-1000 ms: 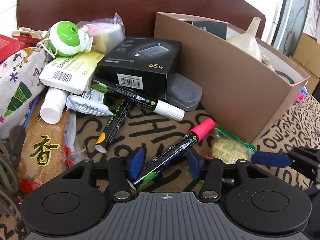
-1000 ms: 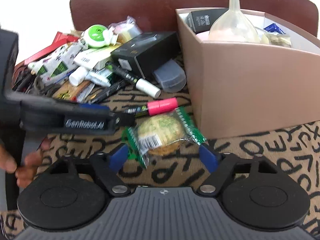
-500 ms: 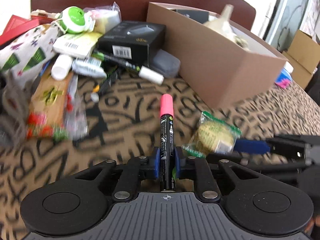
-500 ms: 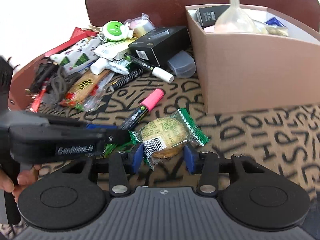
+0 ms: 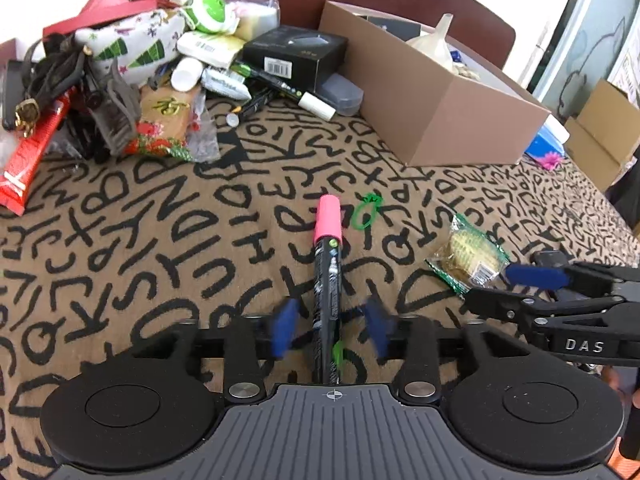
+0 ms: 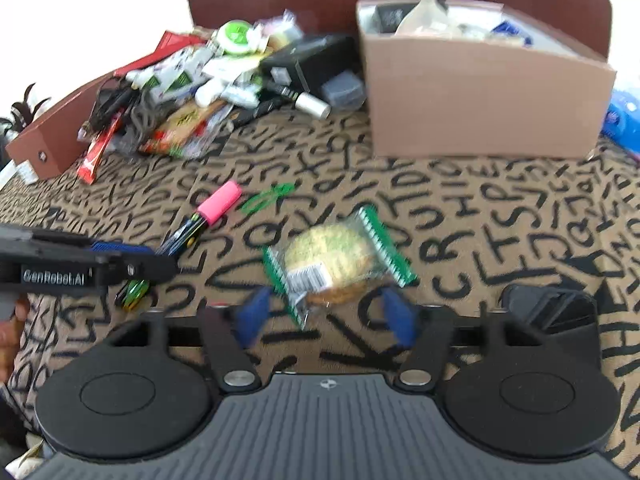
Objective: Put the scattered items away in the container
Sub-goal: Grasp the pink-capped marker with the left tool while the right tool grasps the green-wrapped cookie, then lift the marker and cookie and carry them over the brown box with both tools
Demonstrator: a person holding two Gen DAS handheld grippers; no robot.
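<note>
Letter-print counter (image 5: 120, 208), brown box (image 5: 432, 116) upper right. Your left claw (image 5: 330, 330) gapes around the pink-capped marker (image 5: 327, 280); right claw (image 6: 326, 316) gapes around the wrapped biscuit (image 6: 332, 258). Regrip, then carry boxward.

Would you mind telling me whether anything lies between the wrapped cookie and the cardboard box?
Nothing visible does: only bare patterned cloth separates the wrapped cookie from the cardboard box. The green rubber band lies off to the left.

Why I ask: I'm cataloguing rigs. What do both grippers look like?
Both are black plastic: the left gripper and right gripper have blue finger pads, round side discs, silver pivot screws and a ribbed grey housing. Lettering reads GenRobot.AI and DAS.
</note>
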